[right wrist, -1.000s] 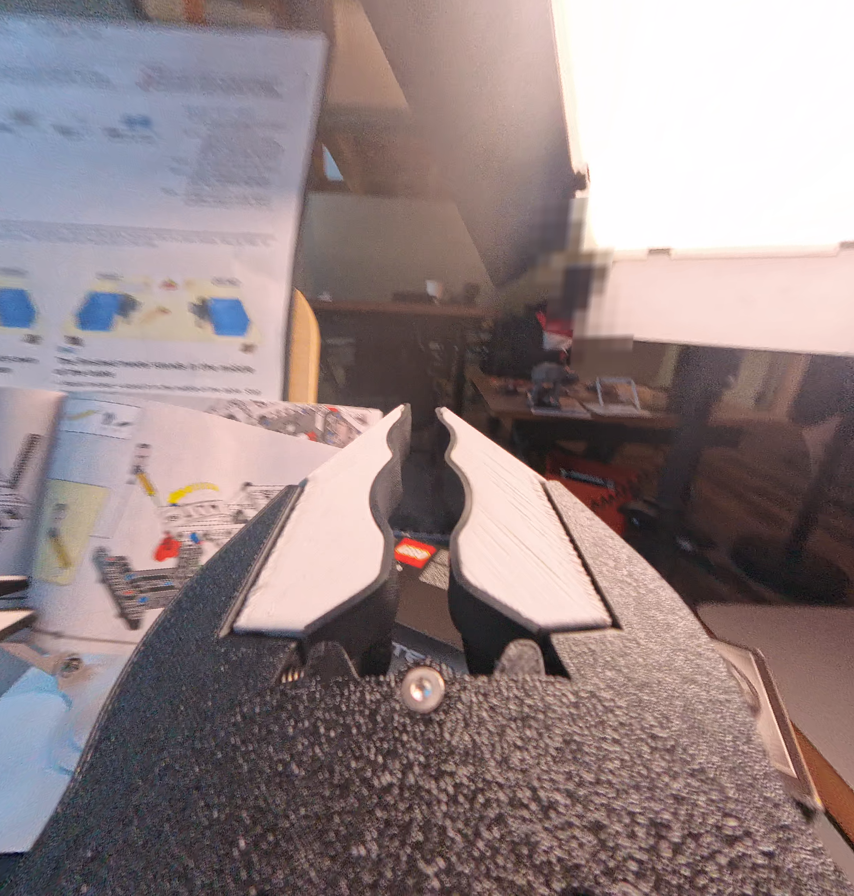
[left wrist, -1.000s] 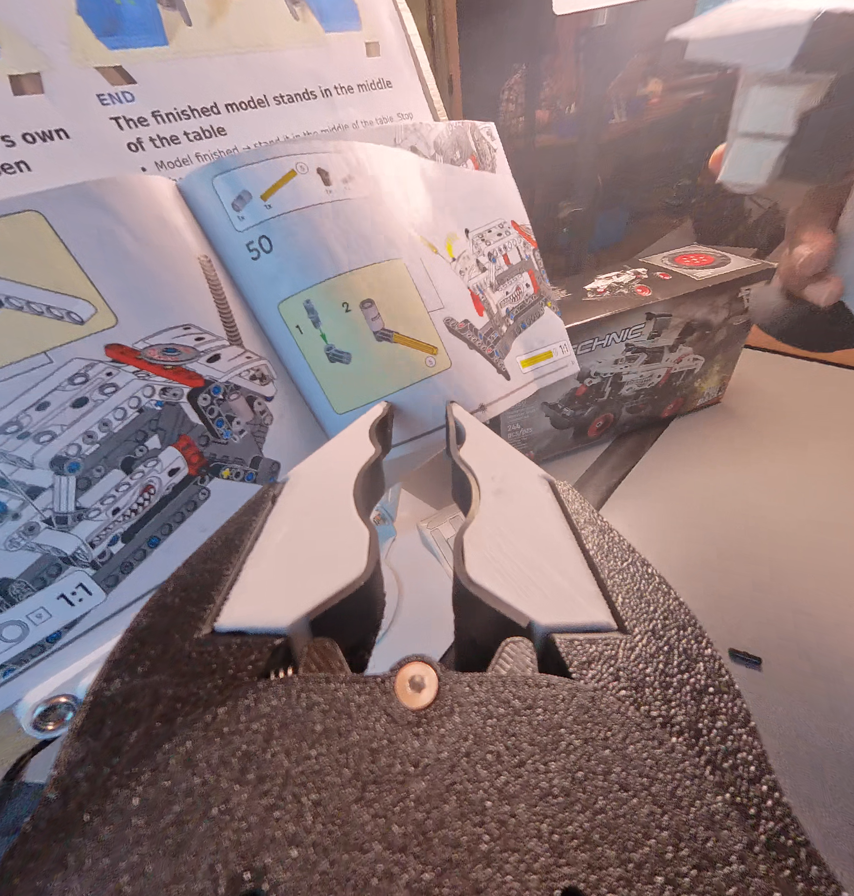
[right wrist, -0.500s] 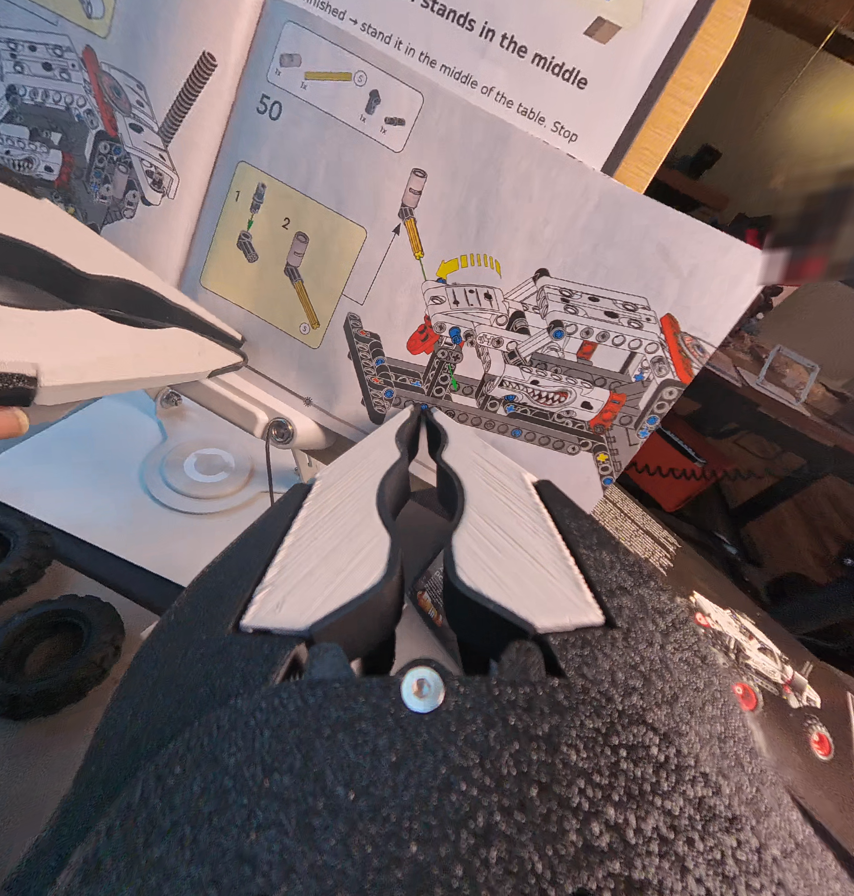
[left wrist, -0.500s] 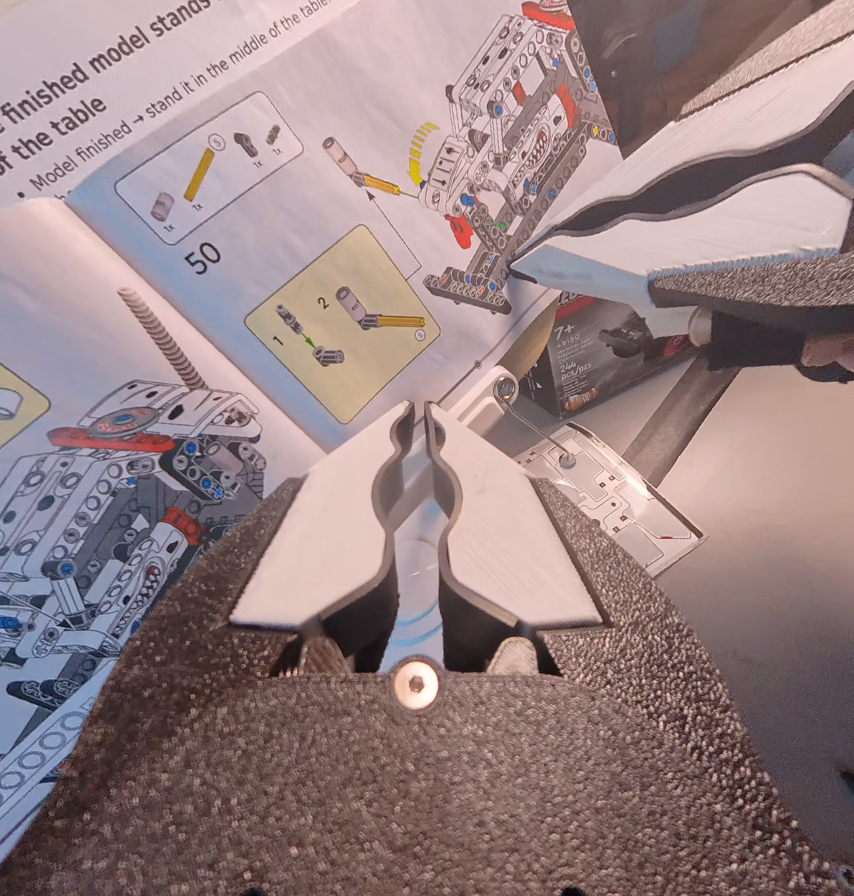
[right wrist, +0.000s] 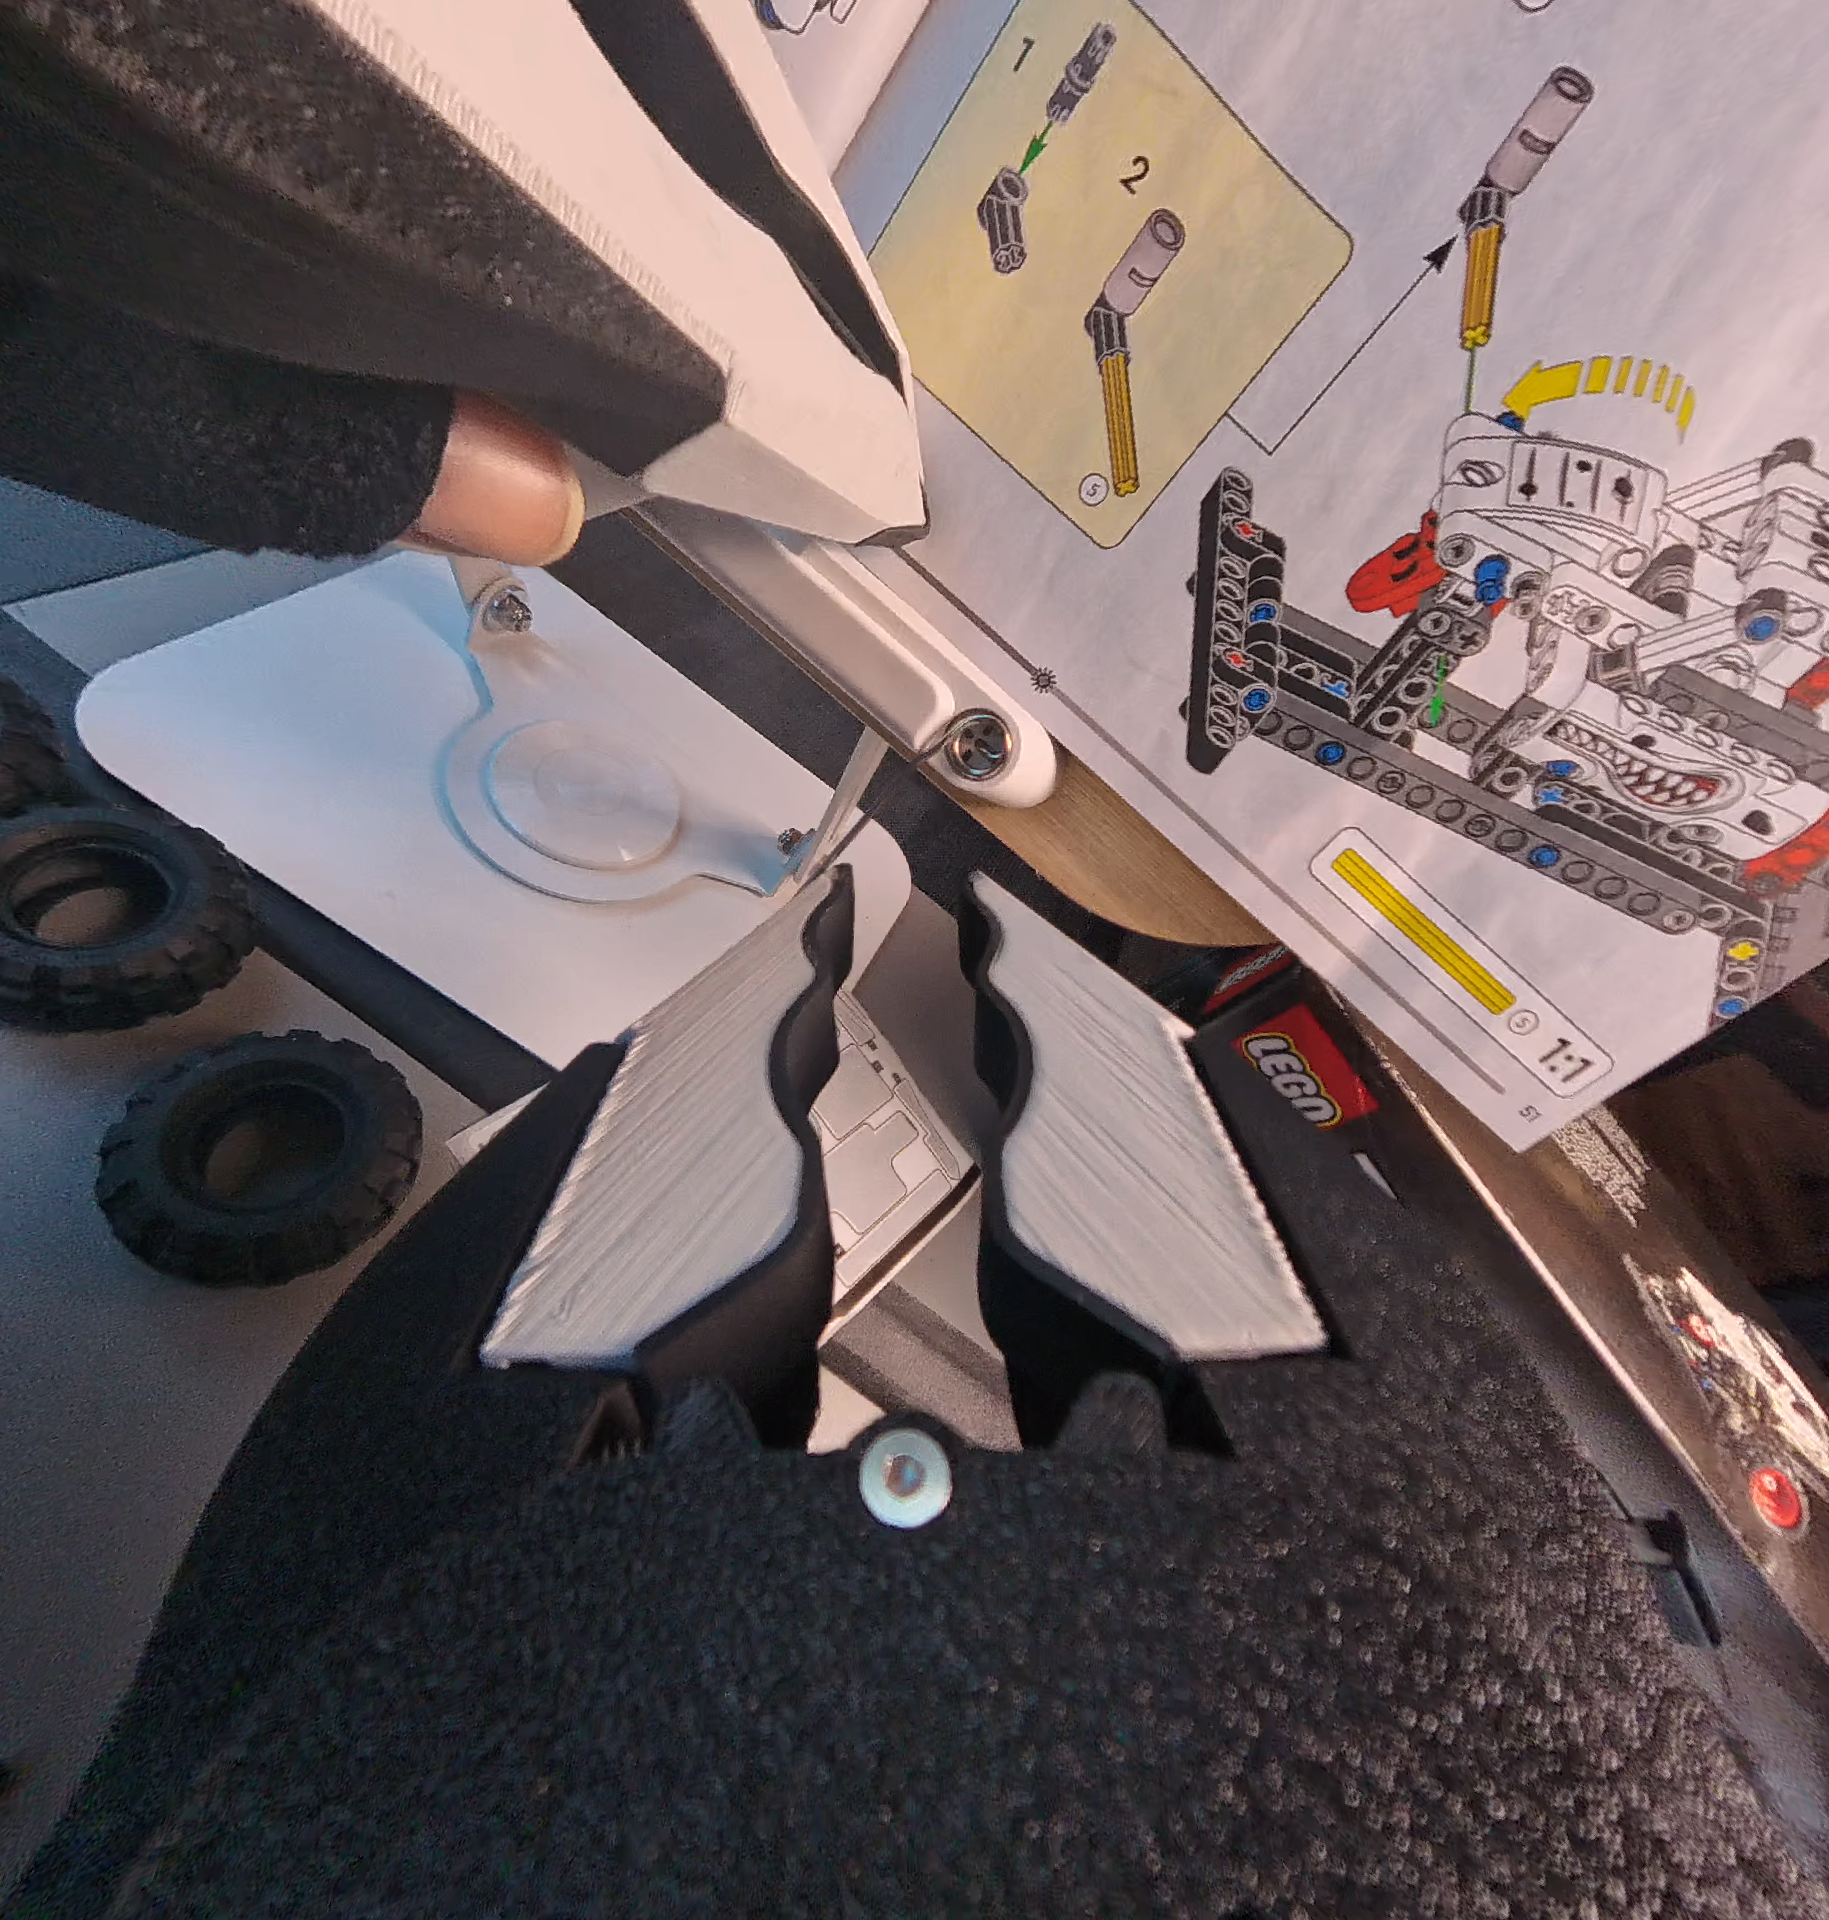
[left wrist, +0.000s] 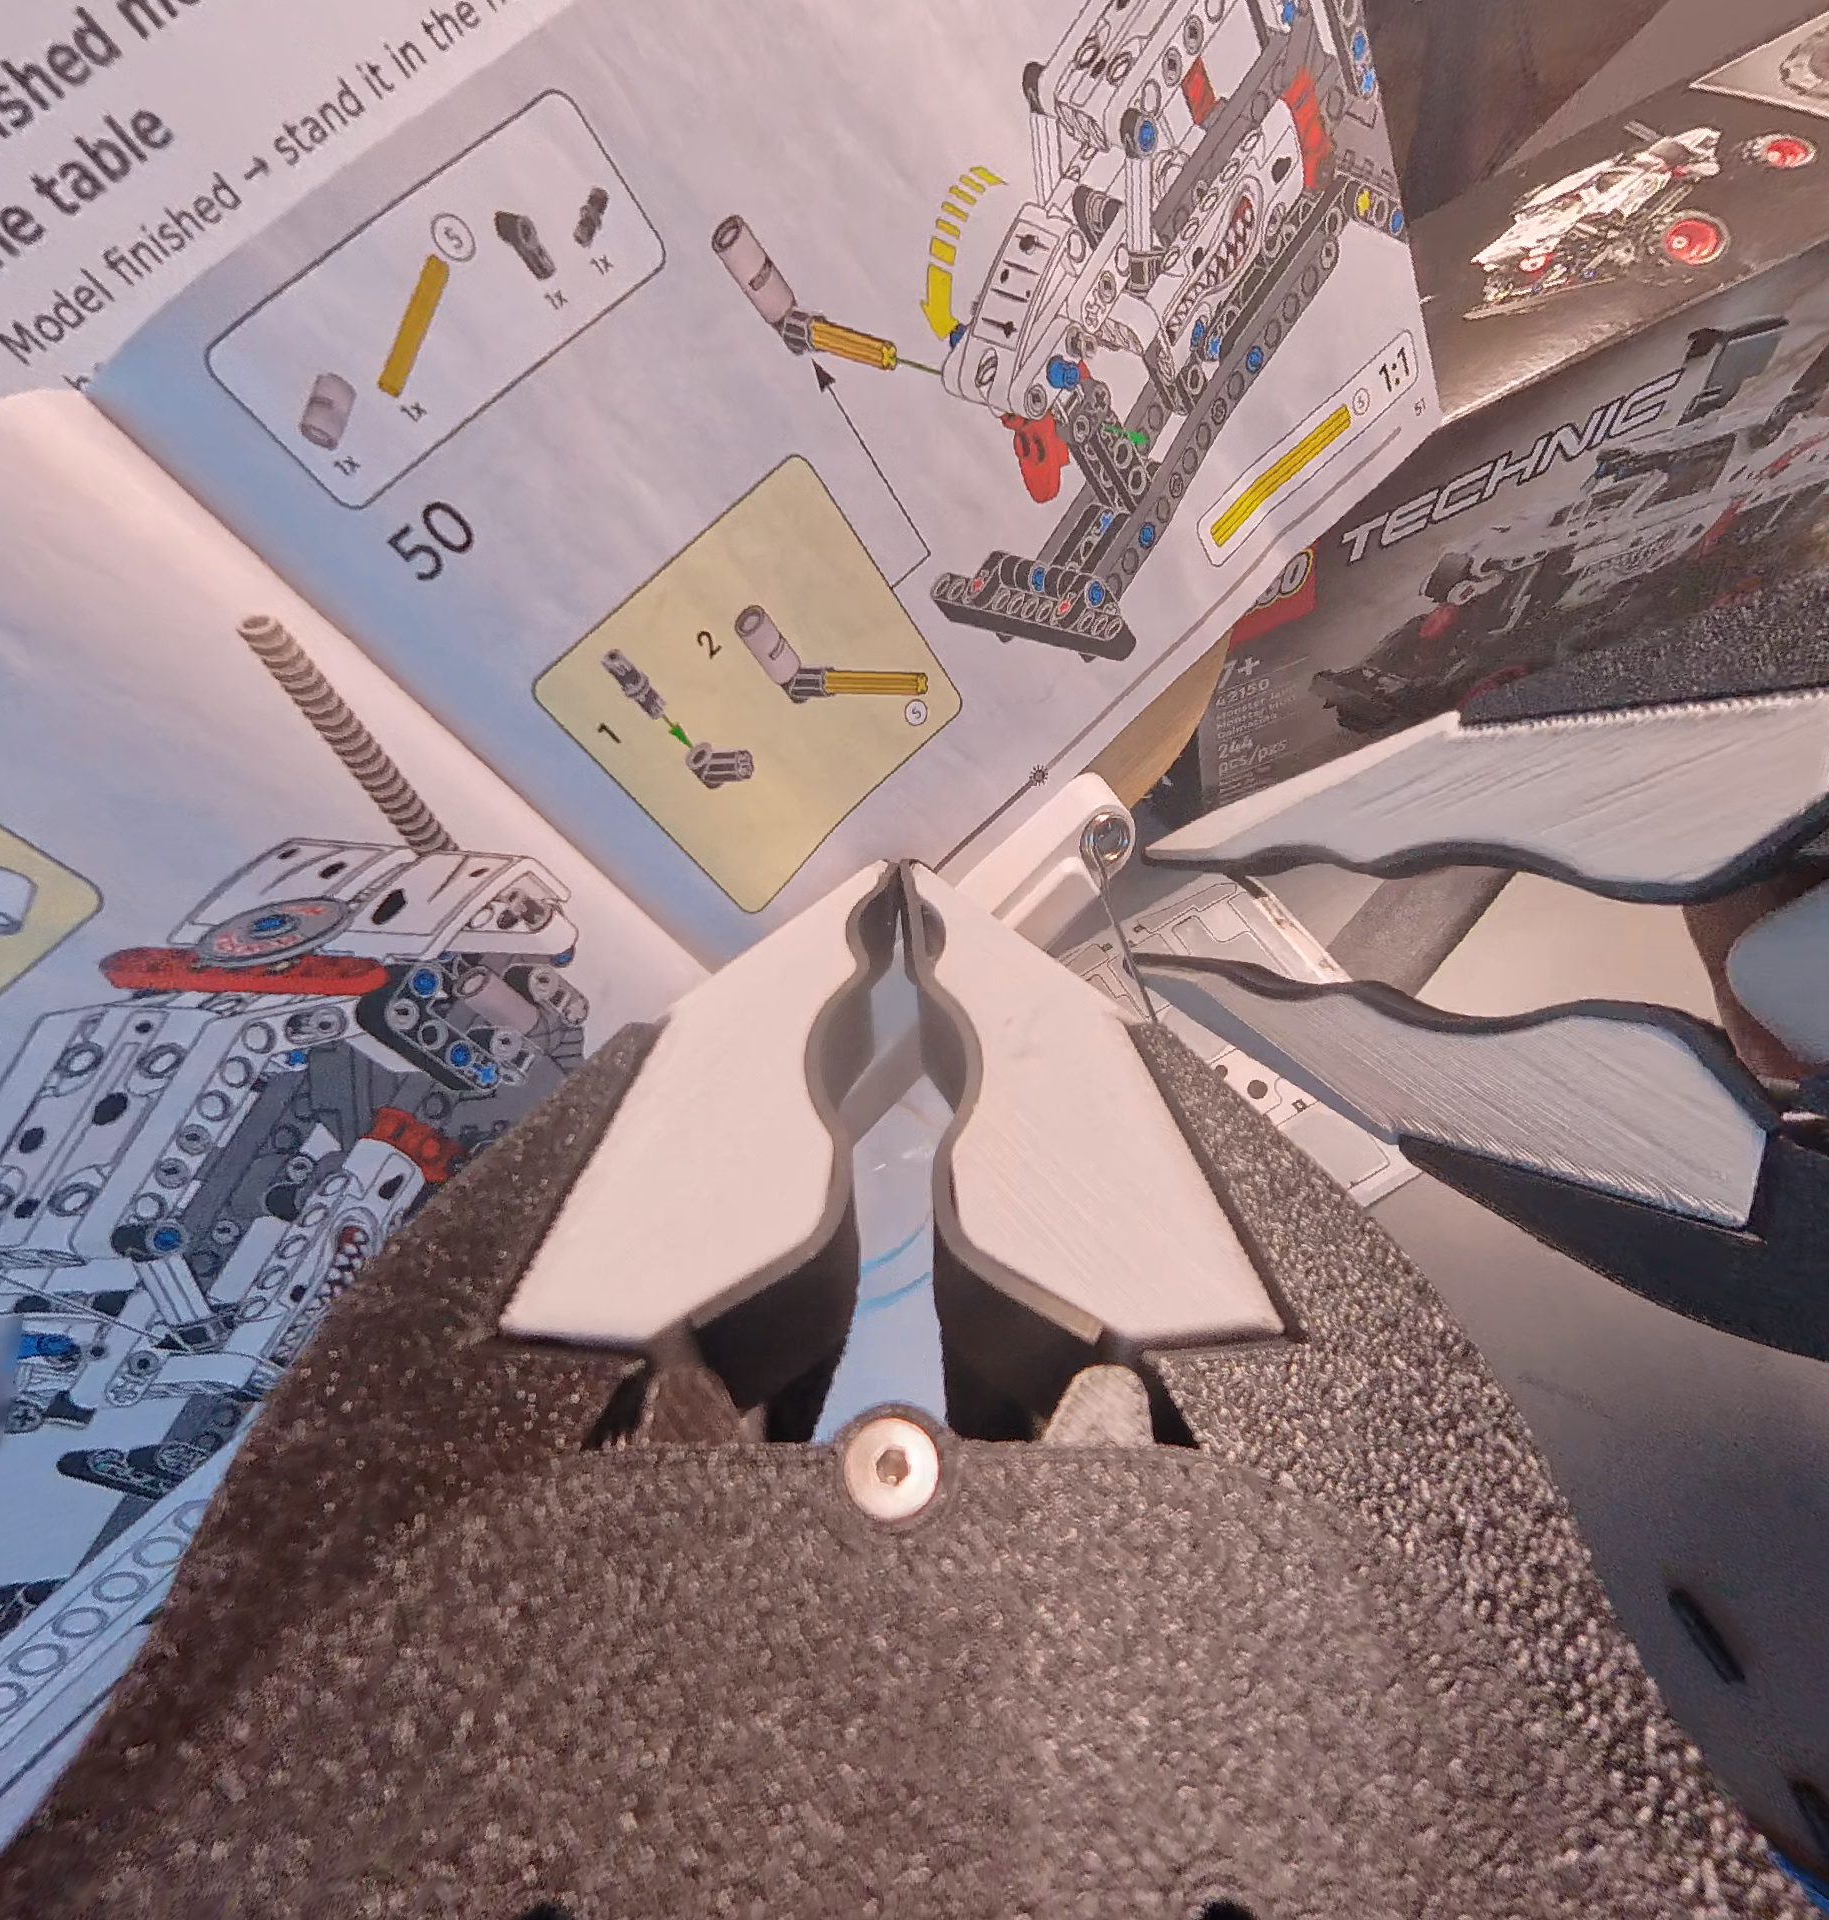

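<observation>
Booklet (left wrist: 681, 436) stands propped on a white stand (right wrist: 868, 665) — left claw (left wrist: 902, 878) pinched together at its lower edge, right claw (right wrist: 905, 914) apart beside three black tyres (right wrist: 255, 1153).

The booklet (left wrist: 681, 436) was matt paper, and the tyres (right wrist: 255, 1153) were knobbly black rubber. The stand's base (right wrist: 297, 748) looked smooth white plastic with shiny metal screws (right wrist: 977, 740).

White booklet (left wrist: 785, 436) with printed diagrams in grey, yellow, red and blue; pale-yellow panel (left wrist: 749, 686). Black ridged tyres (right wrist: 255, 1153). White stand (right wrist: 297, 727). Dark box (left wrist: 1616, 436). Grippers: white fingers (left wrist: 702, 1143), black speckled bodies.
</observation>
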